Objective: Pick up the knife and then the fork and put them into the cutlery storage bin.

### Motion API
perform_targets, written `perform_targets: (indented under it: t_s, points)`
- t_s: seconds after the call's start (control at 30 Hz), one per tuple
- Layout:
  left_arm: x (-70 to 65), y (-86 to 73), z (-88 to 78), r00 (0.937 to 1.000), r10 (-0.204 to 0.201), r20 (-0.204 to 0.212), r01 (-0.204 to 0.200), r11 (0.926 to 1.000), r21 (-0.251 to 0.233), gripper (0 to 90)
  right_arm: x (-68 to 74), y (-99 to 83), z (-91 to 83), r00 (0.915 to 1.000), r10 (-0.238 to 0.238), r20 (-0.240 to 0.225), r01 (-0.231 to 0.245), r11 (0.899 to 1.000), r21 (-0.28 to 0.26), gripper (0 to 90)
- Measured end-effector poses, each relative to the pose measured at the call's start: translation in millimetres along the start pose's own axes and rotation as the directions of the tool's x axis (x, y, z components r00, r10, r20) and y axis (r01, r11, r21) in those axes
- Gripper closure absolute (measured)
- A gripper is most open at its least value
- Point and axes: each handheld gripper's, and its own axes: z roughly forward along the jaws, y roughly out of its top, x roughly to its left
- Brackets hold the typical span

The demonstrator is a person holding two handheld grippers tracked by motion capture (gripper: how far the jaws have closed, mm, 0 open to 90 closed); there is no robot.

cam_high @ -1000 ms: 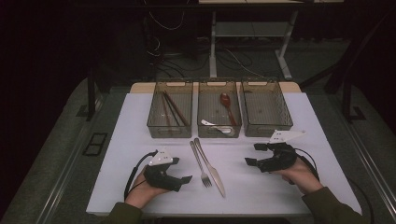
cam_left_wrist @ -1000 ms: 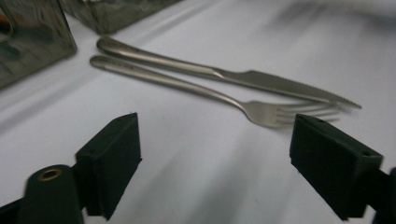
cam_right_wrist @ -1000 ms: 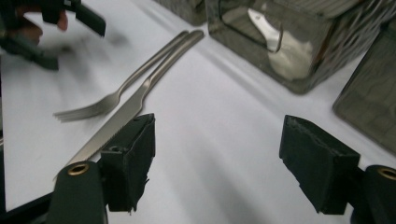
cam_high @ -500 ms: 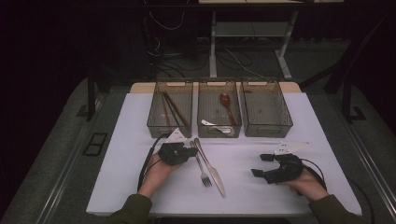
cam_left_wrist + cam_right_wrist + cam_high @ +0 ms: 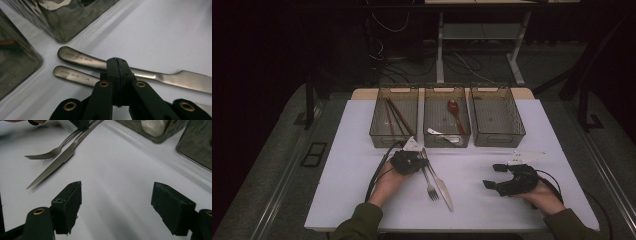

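While the left gripper [image 5: 117,65] sits clamped shut over the fork [image 5: 75,75] and knife [image 5: 82,58] handles, hiding whether anything's pinched, both smooth steel pieces lie flat on the white table [image 5: 362,200]; right gripper [image 5: 117,202] gapes empty.

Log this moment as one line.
left gripper: fingers shut, tips over fork handle and knife | right gripper: open, empty, low over table | bins: untouched

Three clear bins [image 5: 446,116] stand in a row on the tabletop [image 5: 352,165]. One fork [image 5: 430,184] and one knife [image 5: 441,181] lie before them; two grippers [image 5: 507,176] are present.
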Motion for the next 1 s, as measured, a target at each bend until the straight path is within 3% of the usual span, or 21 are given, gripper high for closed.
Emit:
perform_targets:
  t_s: [0.27, 0.47, 0.6, 0.83, 1.0]
  points:
    - [-1.1, -0.3, -4.6, 0.9994, 0.034, -0.008, -0.034, 0.9984, 0.046, 88.9, -1.0, -0.7, -0.7, 1.0000, 0.005, 0.006, -0.005, 1.000, -0.006, 24.1]
    - [-2.7, -4.7, -11.3, 0.9997, 0.022, -0.012, -0.021, 0.9966, 0.080, 88.9, -2.2, -0.7, -1.7, 0.9999, 0.008, 0.011, -0.008, 1.000, -0.008, 24.1]
    - [-2.6, -10.1, -20.0, 0.9991, 0.039, -0.014, -0.037, 0.9941, 0.102, 88.9, -2.6, -0.8, -1.8, 0.9999, 0.009, 0.012, -0.009, 1.000, -0.007, 24.1]
    - [-5.6, -21.9, -34.1, 0.9996, 0.026, 0.010, -0.027, 0.9925, 0.120, 88.9, -2.9, -0.5, -2.8, 0.9999, 0.008, 0.012, -0.008, 1.000, -0.008, 23.9]
    - [-11.3, -33.1, -47.3, 0.9985, 0.038, 0.038, -0.043, 0.9896, 0.137, 88.9, -3.5, -0.9, -2.7, 0.9999, 0.008, 0.012, -0.008, 1.000, -0.012, 23.8]
